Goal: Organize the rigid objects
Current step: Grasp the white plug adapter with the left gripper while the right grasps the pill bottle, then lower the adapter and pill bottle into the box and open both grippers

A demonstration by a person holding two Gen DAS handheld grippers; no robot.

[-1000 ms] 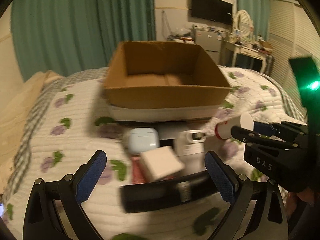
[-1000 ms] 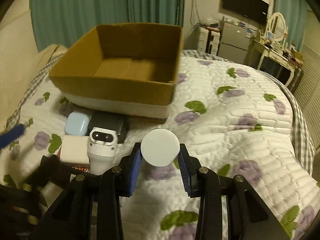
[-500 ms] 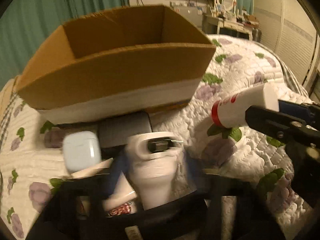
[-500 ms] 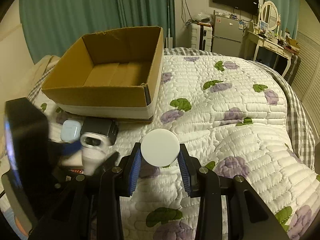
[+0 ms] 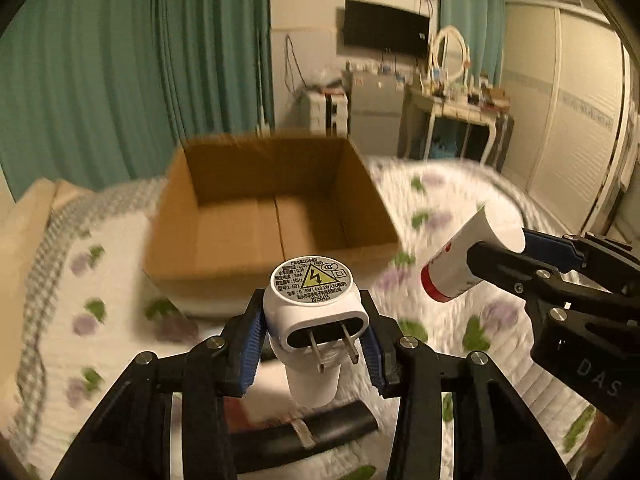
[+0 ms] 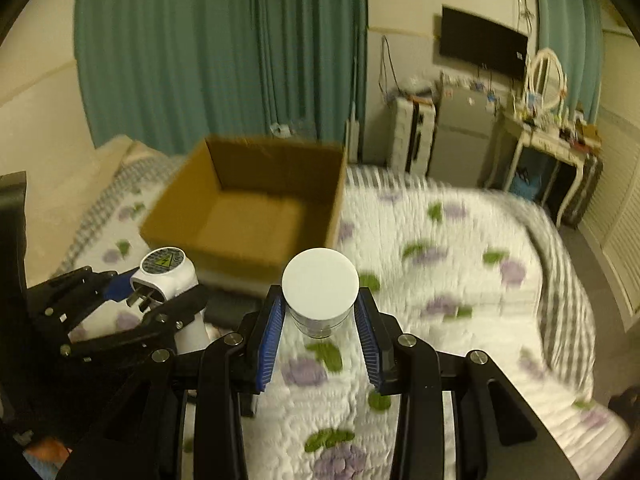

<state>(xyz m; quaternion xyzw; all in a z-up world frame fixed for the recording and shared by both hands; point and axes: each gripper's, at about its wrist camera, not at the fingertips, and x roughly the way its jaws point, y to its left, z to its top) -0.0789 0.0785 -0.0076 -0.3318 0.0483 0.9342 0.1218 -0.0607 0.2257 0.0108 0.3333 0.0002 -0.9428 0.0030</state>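
My left gripper [image 5: 314, 338] is shut on a white plug-in night light [image 5: 314, 312] with two metal prongs and a round warning label, held above the bed in front of the open cardboard box [image 5: 264, 216]. My right gripper [image 6: 320, 316] is shut on a white bottle with a red band [image 5: 470, 256], seen end-on in the right wrist view [image 6: 320, 290]. The left gripper and night light [image 6: 164, 274] show at the left of the right wrist view, near the box [image 6: 248, 212]. The box looks empty.
A black flat object [image 5: 304, 432] lies on the floral quilt [image 6: 440, 280] below the left gripper. A dark item [image 6: 224, 306] lies by the box's near side. Teal curtains, a dresser [image 6: 552, 148] and a fridge stand behind the bed.
My left gripper closed on the night light and lifted it off the quilt toward the box. My right gripper rose with the bottle.
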